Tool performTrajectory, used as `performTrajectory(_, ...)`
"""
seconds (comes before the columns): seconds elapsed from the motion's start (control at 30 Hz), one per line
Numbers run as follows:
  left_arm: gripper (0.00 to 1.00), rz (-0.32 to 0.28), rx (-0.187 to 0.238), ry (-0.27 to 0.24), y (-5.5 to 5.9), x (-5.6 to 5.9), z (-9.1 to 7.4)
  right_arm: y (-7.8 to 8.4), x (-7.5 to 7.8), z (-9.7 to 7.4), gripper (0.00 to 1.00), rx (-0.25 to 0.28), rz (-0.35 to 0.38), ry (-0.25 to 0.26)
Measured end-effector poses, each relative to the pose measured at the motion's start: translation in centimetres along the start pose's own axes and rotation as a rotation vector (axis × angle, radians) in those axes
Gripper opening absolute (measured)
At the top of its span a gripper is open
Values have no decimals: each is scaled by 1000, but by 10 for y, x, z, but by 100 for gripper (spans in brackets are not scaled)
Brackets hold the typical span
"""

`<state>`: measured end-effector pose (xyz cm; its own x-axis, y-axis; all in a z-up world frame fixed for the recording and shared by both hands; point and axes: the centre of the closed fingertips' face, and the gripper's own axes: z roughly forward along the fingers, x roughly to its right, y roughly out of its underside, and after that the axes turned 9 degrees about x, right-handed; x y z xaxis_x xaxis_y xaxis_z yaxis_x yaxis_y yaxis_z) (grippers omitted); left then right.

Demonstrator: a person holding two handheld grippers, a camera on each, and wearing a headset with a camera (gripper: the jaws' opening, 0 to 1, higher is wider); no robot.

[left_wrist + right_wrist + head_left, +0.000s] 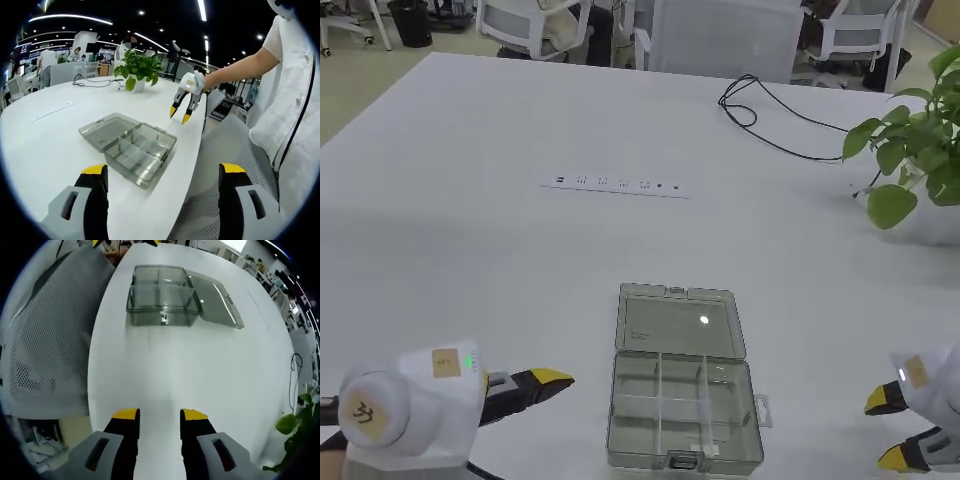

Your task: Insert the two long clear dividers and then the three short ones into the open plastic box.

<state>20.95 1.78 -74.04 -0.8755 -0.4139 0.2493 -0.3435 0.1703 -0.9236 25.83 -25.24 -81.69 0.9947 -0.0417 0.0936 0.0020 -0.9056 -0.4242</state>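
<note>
white table (470,250) | plastic box (680,325) | power strip (615,185) | black cable (798,105) | potted plant (915,160)

The grey-tinted clear rectangular plastic box (685,425) sits near the front edge of the white bench (500,270), its hinged lid (680,322) lying open and flat behind it. Clear plastic dividers (661,380) stand upright inside, splitting it into compartments.

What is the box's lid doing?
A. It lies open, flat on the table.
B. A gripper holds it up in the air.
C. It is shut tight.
A: the lid lies flat on the table, swung back from the far side of the box, with nothing touching it.
</note>
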Motion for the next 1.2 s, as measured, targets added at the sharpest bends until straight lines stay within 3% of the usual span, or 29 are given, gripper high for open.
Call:
performTrajectory(0.27, 90, -34, 34, -30, -18, -4, 9, -60, -3, -17, 33, 98, -47, 55)
performTrajectory(0.47, 84, -115, 75, -30, -32, -1, 20, -98, -2, -28, 33, 144, -78, 94)
performTrajectory(0.6, 81, -236, 134, -28, -47, 4, 30, -121, -4, -33, 33, 174, -83, 117)
performTrajectory(0.73, 75, -319, 175, -31, -57, 4, 38, -144, -9, -32, 33, 198, -98, 134)
performTrajectory(0.97, 64, -446, 184, -6, -66, 13, 54, -176, -14, -34, 33, 239, -98, 154)
performTrajectory(1.2, 45, -513, 178, -7, -67, 17, 65, -198, -20, -37, 33, 267, -111, 159)
